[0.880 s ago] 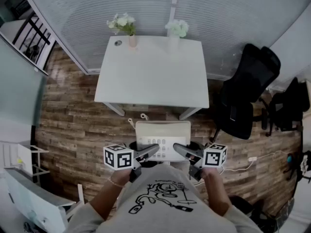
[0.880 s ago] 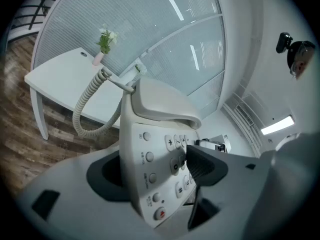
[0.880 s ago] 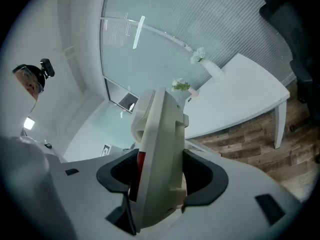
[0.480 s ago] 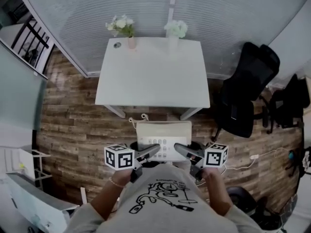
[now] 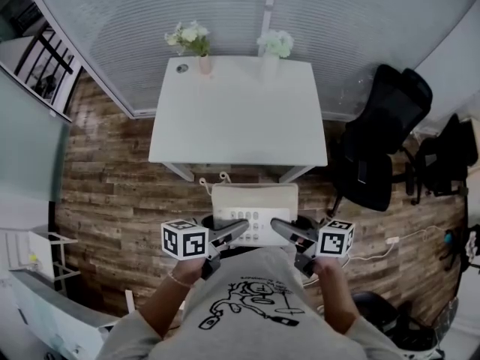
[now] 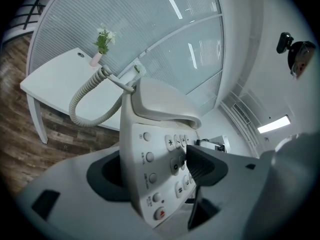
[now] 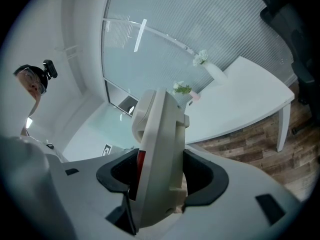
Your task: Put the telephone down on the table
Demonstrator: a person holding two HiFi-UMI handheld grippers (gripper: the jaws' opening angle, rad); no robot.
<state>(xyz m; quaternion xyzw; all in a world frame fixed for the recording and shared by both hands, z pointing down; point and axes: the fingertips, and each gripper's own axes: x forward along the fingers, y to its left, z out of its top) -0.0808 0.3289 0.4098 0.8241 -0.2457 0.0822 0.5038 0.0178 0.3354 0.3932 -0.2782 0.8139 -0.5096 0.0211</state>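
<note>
Head view, both claws [image 5: 238, 229] [image 5: 277, 226] flanking, clamping telephone [image 5: 255, 199]

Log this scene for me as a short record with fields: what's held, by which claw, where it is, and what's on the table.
held item: telephone, handset on its cradle
left claw: shut on the telephone's left edge
right claw: shut on its right edge
position: above the wooden floor, short of the white table
on table: pink vase and white vase, both with flowers, at its far edge
</note>
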